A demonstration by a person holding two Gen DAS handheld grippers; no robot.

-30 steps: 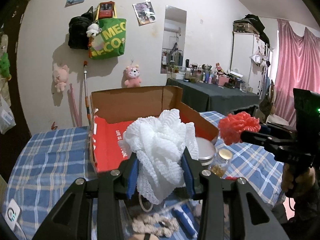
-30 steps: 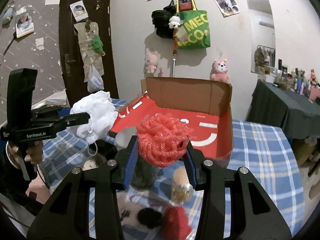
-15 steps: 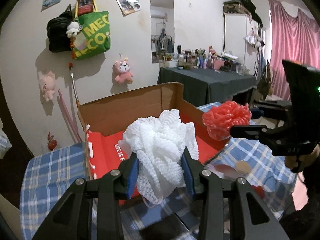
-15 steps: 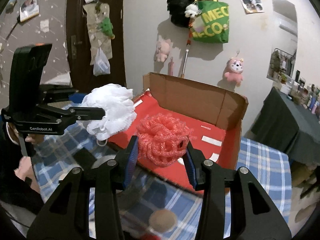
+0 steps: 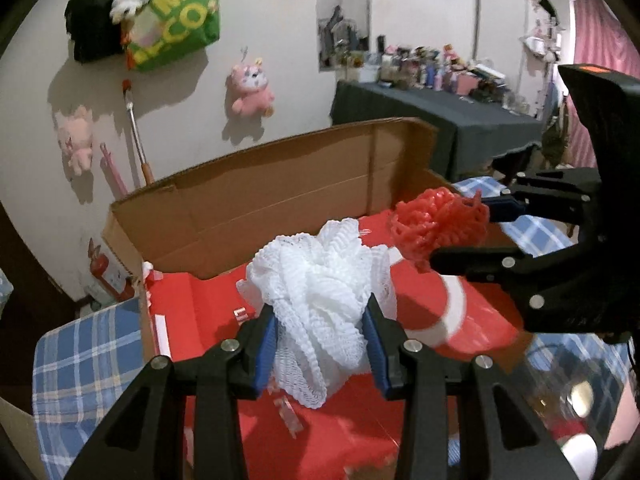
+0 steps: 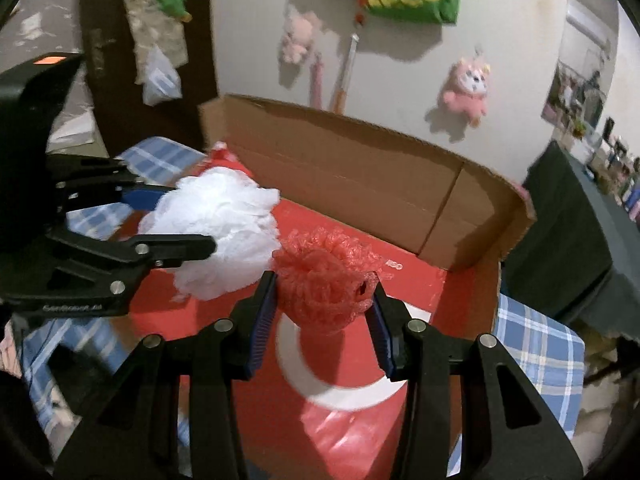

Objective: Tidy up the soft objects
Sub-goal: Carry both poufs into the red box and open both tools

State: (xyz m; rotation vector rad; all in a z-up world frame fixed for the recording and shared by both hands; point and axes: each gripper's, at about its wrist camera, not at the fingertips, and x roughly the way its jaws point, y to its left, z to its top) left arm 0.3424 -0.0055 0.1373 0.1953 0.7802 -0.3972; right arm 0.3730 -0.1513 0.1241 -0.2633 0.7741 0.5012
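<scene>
A checked-cloth counter (image 5: 80,360) carries an open box (image 5: 280,208) mid-frame. Left hand-held gripper (image 5: 320,344) clamps a white pouf (image 5: 320,288), right hand-held gripper (image 6: 324,316) a red pouf (image 6: 324,280), both above the box; neither released yet.

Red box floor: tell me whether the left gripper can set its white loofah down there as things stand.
Probably yes. The left gripper holds the white loofah over the open cardboard box, with bare red floor below. The right gripper holds its red loofah off to the side.

open box floor (image 6: 416,280) below, cardboard wall (image 6: 360,184) behind
</scene>
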